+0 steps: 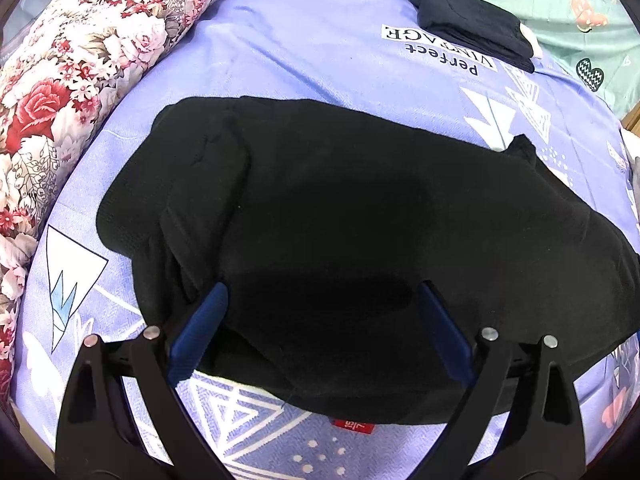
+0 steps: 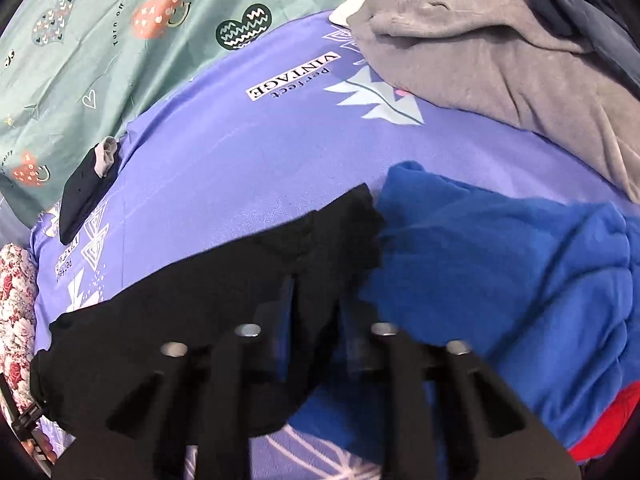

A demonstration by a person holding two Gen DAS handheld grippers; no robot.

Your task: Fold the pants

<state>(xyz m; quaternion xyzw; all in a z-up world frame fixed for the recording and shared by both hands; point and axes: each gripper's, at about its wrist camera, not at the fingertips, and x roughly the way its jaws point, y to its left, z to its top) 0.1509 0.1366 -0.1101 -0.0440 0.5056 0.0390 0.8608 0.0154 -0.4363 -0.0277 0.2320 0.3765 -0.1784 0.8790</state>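
Note:
The black pants (image 1: 320, 200) lie in a folded bundle on the purple bedsheet (image 1: 300, 40), with a red label (image 1: 354, 426) showing at their near edge. My left gripper (image 1: 322, 290) hangs open just above the near part of the pants, its blue pads (image 1: 200, 332) wide apart and gripping nothing. In the right wrist view the pants (image 2: 224, 280) end in a corner beside a blue fleece. My right gripper (image 2: 320, 304) is blurred; its jaws stand narrow, pinching that end of the black cloth.
A folded dark garment (image 1: 472, 24) lies at the far side of the sheet. A floral quilt (image 1: 80, 60) borders the left. A blue fleece garment (image 2: 500, 260) and a grey one (image 2: 500, 60) are piled at the right. A green sheet (image 2: 100, 40) lies beyond.

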